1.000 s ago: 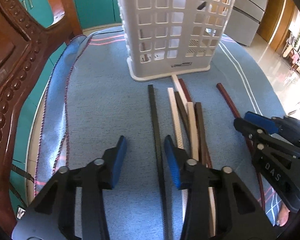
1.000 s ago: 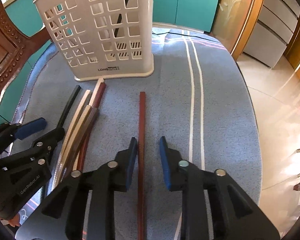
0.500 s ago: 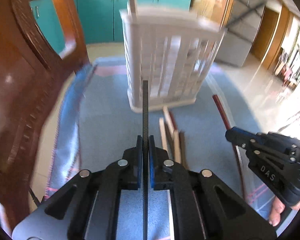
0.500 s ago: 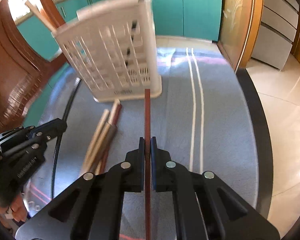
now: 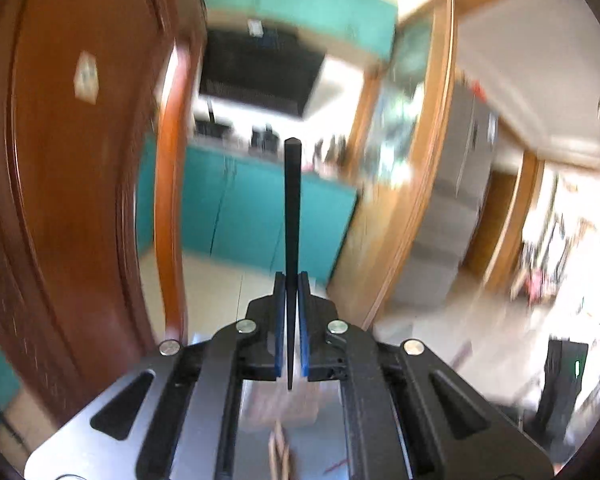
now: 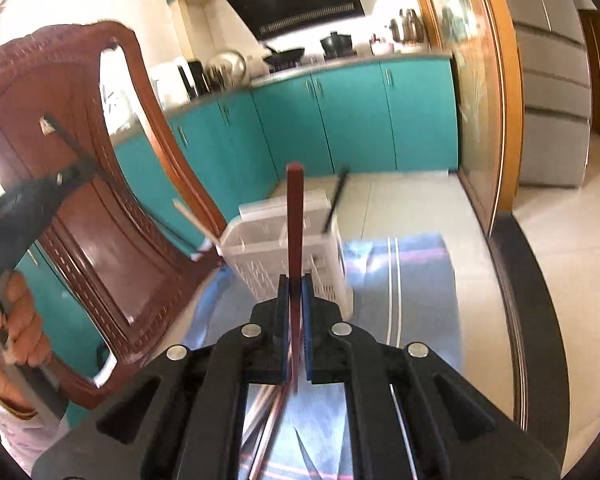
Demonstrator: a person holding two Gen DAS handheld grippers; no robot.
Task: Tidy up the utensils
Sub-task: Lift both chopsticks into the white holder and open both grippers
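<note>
Both grippers are mid-carry: left gripper [image 5: 291,304] clenched on a black chopstick [image 5: 291,208], right gripper [image 6: 295,308] on a reddish-brown chopstick [image 6: 294,216]. Next up, probably tipping each into the white basket [image 6: 260,240].

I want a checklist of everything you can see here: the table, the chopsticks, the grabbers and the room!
Surface: blue cloth with pale stripes covers the table.
Job's things: white basket stands on the cloth, a few sticks already in it; loose chopsticks lie below the right gripper.
Clutter: nothing seen.
Grippers: left gripper shut on a black chopstick; right gripper shut on a red chopstick.
Cables: nothing seen.
Surroundings: brown wooden chair, teal cabinets, a hand on the left gripper's handle.
</note>
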